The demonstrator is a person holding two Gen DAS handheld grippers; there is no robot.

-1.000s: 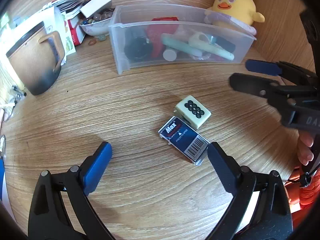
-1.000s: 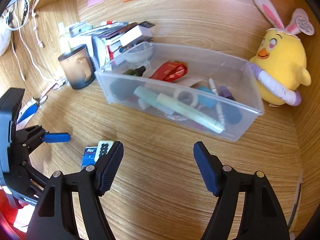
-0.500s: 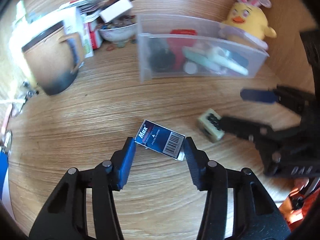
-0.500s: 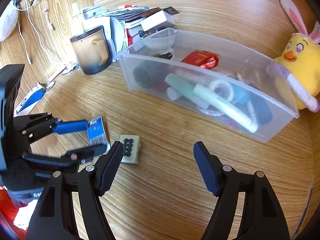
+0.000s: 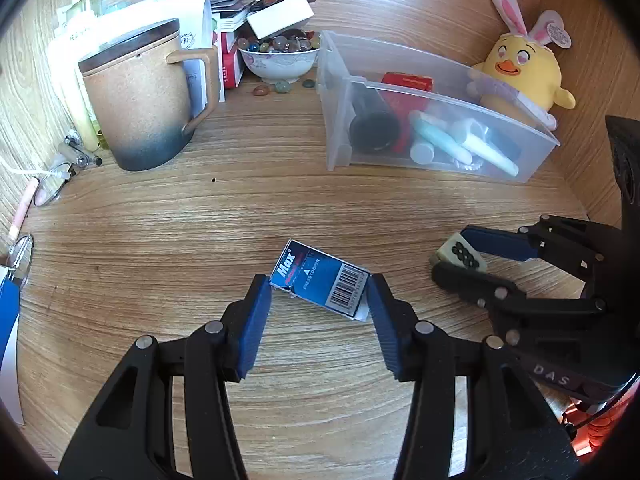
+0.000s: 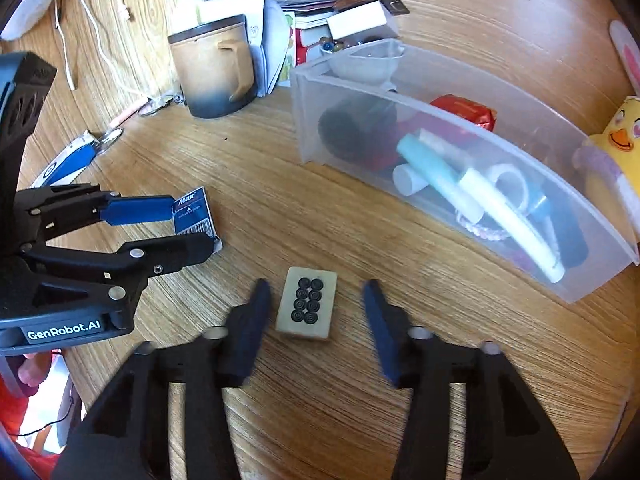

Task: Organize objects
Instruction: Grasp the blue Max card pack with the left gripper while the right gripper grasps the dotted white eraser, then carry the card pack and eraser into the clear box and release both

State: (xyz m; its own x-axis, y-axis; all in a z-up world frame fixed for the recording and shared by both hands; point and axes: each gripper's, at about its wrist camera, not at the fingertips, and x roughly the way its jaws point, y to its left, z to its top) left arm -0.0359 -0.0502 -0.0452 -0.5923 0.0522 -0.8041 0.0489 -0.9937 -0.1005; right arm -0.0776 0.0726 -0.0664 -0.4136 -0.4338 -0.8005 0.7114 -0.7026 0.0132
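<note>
A blue "Max" staple box (image 5: 316, 276) lies flat on the wooden desk. My left gripper (image 5: 318, 284) is shut on it, a pad against each short end. The right wrist view shows that same left gripper (image 6: 194, 226) from the side, clamping the staple box (image 6: 194, 210). A cream mahjong tile (image 6: 307, 307) with black dots lies on the desk between the fingers of my right gripper (image 6: 315, 286). Its jaws are closing, with a gap still on both sides of the tile. In the left wrist view the right gripper (image 5: 452, 252) straddles the tile (image 5: 460, 256).
A clear plastic bin (image 5: 336, 92) holding pens, tape and a red packet stands at the back right, with a yellow plush chick (image 5: 524, 68) behind it. A tan mug (image 5: 140, 100), a bowl of stones (image 5: 280, 60), stacked papers and keys (image 6: 104, 136) crowd the back left.
My left gripper has closed onto the staple box and shifted a little with it. My right gripper came down over the mahjong tile and its jaws have narrowed around it.
</note>
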